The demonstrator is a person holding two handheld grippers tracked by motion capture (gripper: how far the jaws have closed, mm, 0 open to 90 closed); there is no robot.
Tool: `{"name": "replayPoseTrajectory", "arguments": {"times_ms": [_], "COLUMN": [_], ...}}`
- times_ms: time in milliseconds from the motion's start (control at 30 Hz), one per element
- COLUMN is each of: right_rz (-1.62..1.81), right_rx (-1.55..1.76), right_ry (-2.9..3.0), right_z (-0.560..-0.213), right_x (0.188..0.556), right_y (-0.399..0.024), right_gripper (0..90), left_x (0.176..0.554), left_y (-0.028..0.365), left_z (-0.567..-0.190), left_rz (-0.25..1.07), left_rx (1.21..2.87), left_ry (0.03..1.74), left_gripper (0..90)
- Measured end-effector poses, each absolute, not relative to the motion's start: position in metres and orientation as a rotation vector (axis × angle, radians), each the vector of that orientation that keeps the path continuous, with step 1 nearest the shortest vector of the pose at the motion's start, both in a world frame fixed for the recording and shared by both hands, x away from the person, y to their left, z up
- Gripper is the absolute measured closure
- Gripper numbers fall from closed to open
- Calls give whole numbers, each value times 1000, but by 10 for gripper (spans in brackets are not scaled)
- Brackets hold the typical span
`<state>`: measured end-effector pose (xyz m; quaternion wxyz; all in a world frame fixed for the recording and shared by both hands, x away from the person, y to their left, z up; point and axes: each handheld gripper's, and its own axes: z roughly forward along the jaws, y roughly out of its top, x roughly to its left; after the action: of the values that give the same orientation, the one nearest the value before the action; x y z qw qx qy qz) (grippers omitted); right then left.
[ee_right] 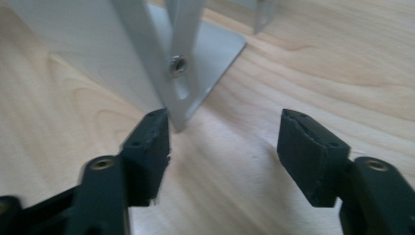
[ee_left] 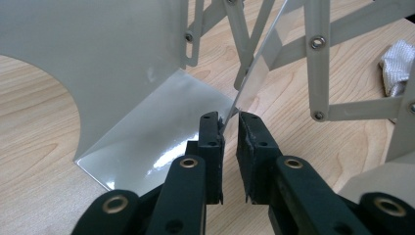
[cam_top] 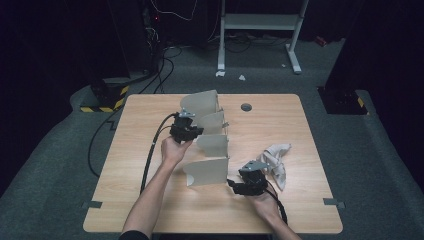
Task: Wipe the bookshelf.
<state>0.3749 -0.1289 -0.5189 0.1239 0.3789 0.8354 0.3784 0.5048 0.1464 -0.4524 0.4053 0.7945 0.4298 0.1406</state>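
A pale grey folding rack (cam_top: 206, 171) of several upright panels joined by scissor links stands on the wooden table (cam_top: 150, 200). My left gripper (cam_top: 196, 132) is at the second panel from the back. In the left gripper view its jaws (ee_left: 230, 117) stand narrowly apart around that thin panel's edge (ee_left: 254, 73); the left pad touches the edge and a slit remains on the other side. My right gripper (cam_top: 232, 182) sits at the right end of the nearest panel. Its jaws (ee_right: 227, 134) are wide open, with the left fingertip (ee_right: 149, 134) by the link strip (ee_right: 178, 63).
A crumpled white cloth (cam_top: 275, 157) lies to the right of the rack, close to my right hand. A round grey grommet (cam_top: 246, 107) sits in the tabletop at the back. Black cables trail from both grippers. Beyond the table is dark carpet and a white stand (cam_top: 260, 22).
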Motion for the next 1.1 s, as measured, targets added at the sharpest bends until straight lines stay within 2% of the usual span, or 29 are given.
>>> {"name": "replayPoseTrajectory", "arguments": {"times_ms": [200,667,1100], "right_rz": [1068,1109,1097], "right_rx": [1125,1044,1043], "right_ry": [2398,2431,2426], "right_z": [-511,-510,-509], "right_x": [389,371,375], "right_y": [-133,-130,-123], "right_gripper": [387,378,372], "left_x": [504,506,509], "left_y": [147,147,148], "left_z": [-451,-452,-452], "left_rz": [353,362,380], "left_rx": [2013,2006,1987], "left_ry": [1083,1116,1157], "left_gripper": [815,830,856]}}
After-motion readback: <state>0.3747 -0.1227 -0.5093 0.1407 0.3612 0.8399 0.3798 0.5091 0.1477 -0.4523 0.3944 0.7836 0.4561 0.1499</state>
